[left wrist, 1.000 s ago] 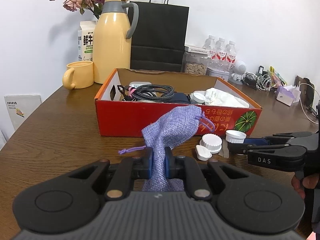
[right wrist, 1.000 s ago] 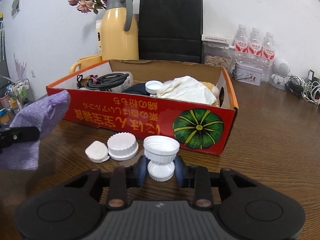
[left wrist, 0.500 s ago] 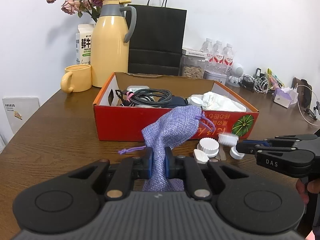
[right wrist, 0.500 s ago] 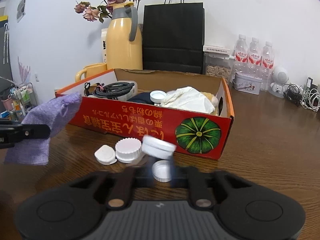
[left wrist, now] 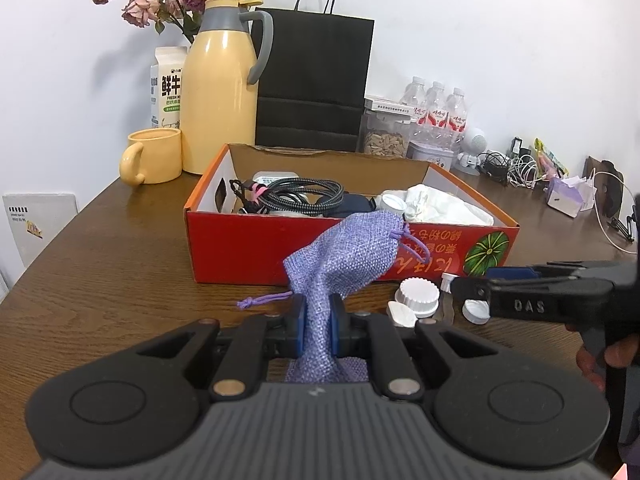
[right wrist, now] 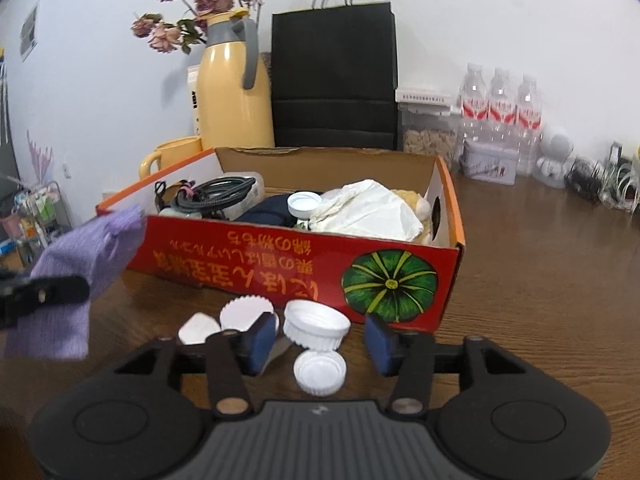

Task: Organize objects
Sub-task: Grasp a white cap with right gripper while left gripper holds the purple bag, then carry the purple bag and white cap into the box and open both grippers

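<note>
My left gripper is shut on the lower part of a purple drawstring pouch, holding it up in front of the red cardboard box. In the right wrist view the pouch hangs at the left. My right gripper is low over the table and its jaws are opening. A wide white cap and a smaller white cap lie between the blue pads, which touch neither. A ridged white cap and an oval white lid lie just to their left.
The box holds a coiled black cable, a dark pouch, a white cap and a white bag. Behind it stand a yellow jug, a yellow mug, a black paper bag and water bottles. Cables lie far right.
The right gripper's jaws closed on the two stacked white caps, the upper cap slipped off, and the jaws now stand apart. The caps lie side by side. The left gripper and pouch have not moved.
</note>
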A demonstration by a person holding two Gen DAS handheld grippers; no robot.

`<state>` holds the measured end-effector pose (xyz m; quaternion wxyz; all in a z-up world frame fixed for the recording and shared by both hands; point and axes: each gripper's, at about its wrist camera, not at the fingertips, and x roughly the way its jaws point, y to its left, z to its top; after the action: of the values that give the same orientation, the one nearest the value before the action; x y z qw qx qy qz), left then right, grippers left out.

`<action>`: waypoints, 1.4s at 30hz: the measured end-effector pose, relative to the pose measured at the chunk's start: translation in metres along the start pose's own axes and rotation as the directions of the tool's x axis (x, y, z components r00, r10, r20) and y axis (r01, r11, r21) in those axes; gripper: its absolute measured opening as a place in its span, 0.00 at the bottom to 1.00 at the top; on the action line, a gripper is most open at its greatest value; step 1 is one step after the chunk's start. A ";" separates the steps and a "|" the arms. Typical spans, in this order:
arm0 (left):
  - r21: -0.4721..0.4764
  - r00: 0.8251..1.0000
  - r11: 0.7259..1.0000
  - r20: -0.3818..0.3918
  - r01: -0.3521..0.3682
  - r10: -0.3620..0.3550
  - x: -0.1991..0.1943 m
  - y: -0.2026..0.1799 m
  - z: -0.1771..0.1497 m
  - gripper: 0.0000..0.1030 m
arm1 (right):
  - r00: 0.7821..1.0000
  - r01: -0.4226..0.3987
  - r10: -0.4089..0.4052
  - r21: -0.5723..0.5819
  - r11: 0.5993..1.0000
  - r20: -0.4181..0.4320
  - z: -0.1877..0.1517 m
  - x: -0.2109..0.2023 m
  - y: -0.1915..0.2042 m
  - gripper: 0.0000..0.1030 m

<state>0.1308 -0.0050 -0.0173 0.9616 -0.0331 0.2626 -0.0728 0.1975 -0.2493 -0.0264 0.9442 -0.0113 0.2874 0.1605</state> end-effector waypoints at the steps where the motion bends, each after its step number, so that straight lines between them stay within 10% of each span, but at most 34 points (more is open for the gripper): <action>1: 0.000 1.000 1.000 -0.002 0.000 0.000 0.000 0.000 0.000 0.12 | 1.000 -0.002 0.003 0.014 1.000 -0.007 0.002 0.003 -0.001 0.49; 5: 0.001 1.000 1.000 0.000 0.003 -0.003 0.001 0.000 0.002 0.12 | 1.000 -0.014 0.015 0.035 0.999 -0.025 0.002 0.011 -0.001 0.36; 24: 0.022 0.993 0.999 0.112 0.039 -0.041 0.007 -0.017 0.056 0.12 | 0.978 -0.019 0.031 -0.062 0.998 0.205 0.036 -0.037 0.020 0.36; 42: -0.048 0.994 0.999 0.105 -0.002 0.007 0.109 -0.022 0.114 0.12 | 0.960 0.066 -0.058 -0.018 0.998 0.274 0.100 0.039 0.008 0.36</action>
<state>0.2793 -0.0408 0.0289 0.9732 -0.0594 0.2133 -0.0627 0.2798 -0.2191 0.0365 0.9792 -0.0106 0.1516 0.1347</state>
